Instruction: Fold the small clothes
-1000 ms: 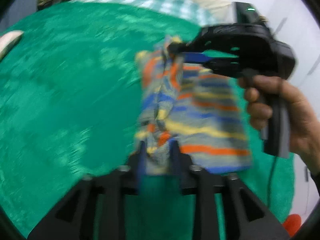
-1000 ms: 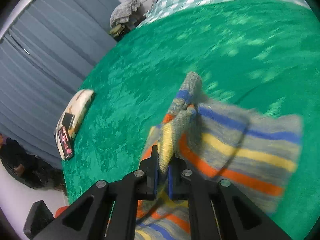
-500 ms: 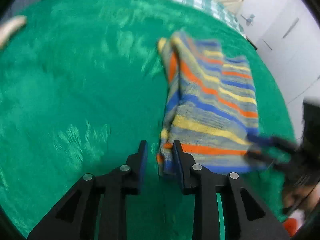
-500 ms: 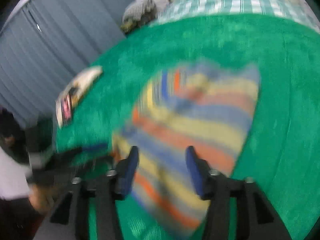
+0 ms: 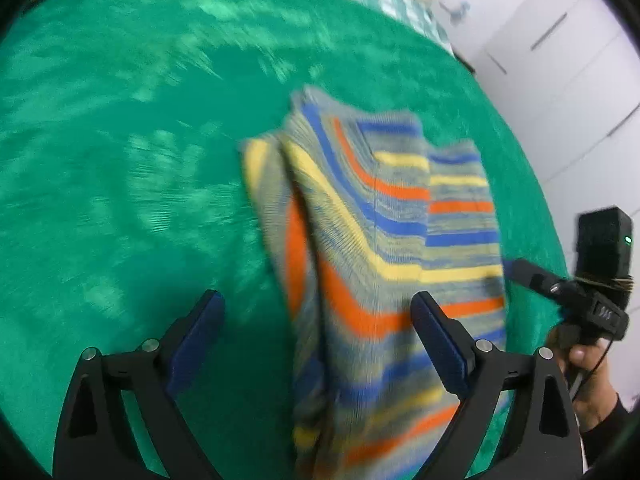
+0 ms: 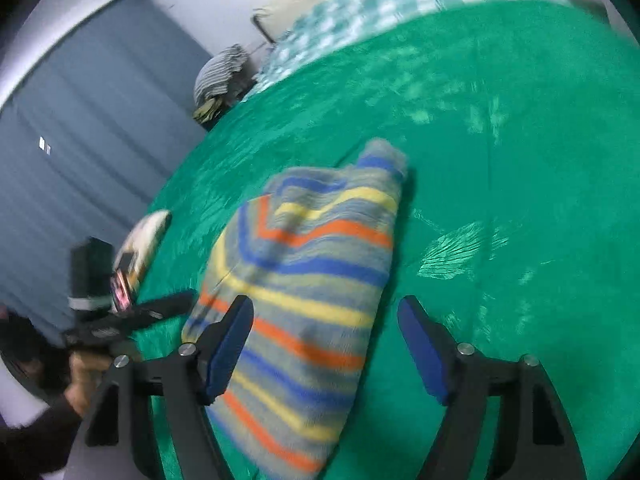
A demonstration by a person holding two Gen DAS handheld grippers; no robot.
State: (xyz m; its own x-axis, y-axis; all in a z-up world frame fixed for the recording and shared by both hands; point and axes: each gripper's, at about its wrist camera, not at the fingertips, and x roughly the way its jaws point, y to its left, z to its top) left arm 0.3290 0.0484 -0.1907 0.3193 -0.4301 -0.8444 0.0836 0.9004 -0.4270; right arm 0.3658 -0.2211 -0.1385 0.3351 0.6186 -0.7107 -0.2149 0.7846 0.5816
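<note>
Left claw (image 5: pixel 318 330): jaws spread wide, holding nothing. Its right finger (image 5: pixel 440 344) overlaps the striped knit garment (image 5: pixel 384 240) in the picture; whether it touches the cloth cannot be told. Its left finger stands over bare green blanket (image 5: pixel 120 140).

Right claw (image 6: pixel 326 346): likewise wide open and empty. Its left finger (image 6: pixel 228 344) overlaps the garment's near edge; its right finger stands over bare blanket. From the left wrist view the right claw appears at the garment's right edge, close beside it; contact cannot be told.

Garment: lies folded on the green blanket of the bed, between the two claws. One narrower layer sits doubled over along its left side, and the far corner ends in a raised, bunched point.

Judgement on the step in hand: a fold appears laid and both claws stand clear of it. To do it well, any further fold should take the near edge with both claws level, gripping all layers together, and carry it over without dragging the lower layer on the plush blanket. The bunched far corner should be flattened first, or the stack will sit crooked.

Surroundings: checked bedding (image 6: pixel 360 4) beyond the blanket; a small pouch with a phone (image 6: pixel 136 256) at the blanket's edge.
</note>
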